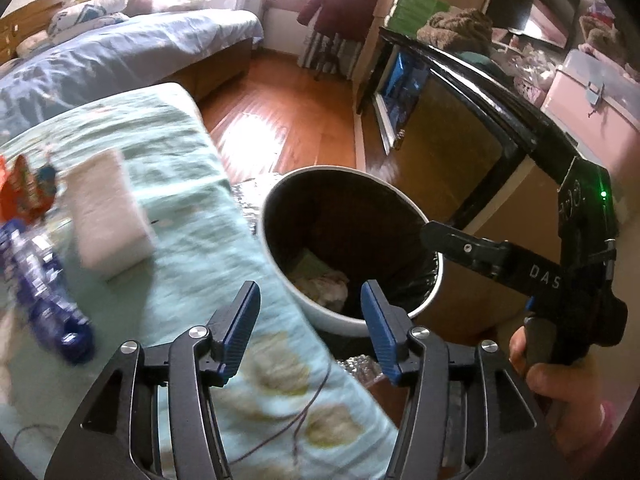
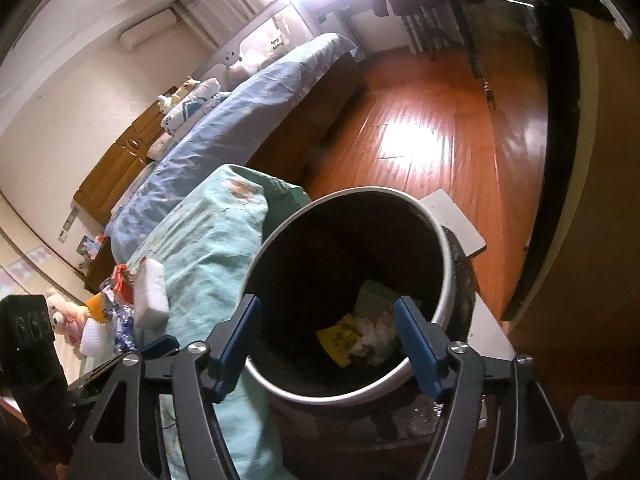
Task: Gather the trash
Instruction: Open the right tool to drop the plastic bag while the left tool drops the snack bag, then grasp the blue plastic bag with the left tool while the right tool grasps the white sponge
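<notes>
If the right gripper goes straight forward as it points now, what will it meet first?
The right gripper is open and empty, aimed into the trash bin. It would probably meet the trash at the bottom first, the yellow wrapper and crumpled tissue; depth is unclear.

Bin beside the covered table, trash on and in.
The round white-rimmed trash bin (image 2: 448, 280) stands right of the cloth-covered table (image 1: 188, 236); a white foam block (image 1: 110, 216) and blue crinkled wrapper (image 1: 44, 280) lie on it, crumpled scraps (image 2: 360, 336) inside the bin.

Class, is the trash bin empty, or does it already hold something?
Holds something: the trash bin has a yellow wrapper and crumpled tissue at its bottom.
</notes>
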`<action>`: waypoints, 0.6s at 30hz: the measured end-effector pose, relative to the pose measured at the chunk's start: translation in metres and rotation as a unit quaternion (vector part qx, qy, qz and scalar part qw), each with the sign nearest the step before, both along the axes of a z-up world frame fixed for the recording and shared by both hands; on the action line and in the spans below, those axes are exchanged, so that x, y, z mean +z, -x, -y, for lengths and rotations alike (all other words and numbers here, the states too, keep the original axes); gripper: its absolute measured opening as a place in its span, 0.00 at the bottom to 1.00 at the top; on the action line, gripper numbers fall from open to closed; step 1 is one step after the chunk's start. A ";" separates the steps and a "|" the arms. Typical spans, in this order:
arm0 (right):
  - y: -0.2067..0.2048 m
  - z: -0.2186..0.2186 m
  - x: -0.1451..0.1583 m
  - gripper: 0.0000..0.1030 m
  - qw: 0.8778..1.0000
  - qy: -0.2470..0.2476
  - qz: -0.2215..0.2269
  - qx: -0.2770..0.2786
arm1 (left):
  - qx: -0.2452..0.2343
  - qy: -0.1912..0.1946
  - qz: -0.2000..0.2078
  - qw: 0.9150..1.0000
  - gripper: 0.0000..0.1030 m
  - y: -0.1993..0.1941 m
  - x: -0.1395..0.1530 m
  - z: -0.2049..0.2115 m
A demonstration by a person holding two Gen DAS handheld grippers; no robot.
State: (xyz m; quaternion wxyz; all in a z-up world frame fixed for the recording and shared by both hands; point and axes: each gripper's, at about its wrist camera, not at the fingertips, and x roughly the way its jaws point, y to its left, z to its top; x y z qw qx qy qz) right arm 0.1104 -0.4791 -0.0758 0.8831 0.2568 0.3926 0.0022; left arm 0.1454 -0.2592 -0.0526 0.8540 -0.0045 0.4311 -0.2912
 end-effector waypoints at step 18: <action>-0.002 -0.067 0.008 0.73 0.998 -0.006 0.006 0.056 | 0.112 0.009 0.001 0.994 0.53 0.009 -0.003 -0.102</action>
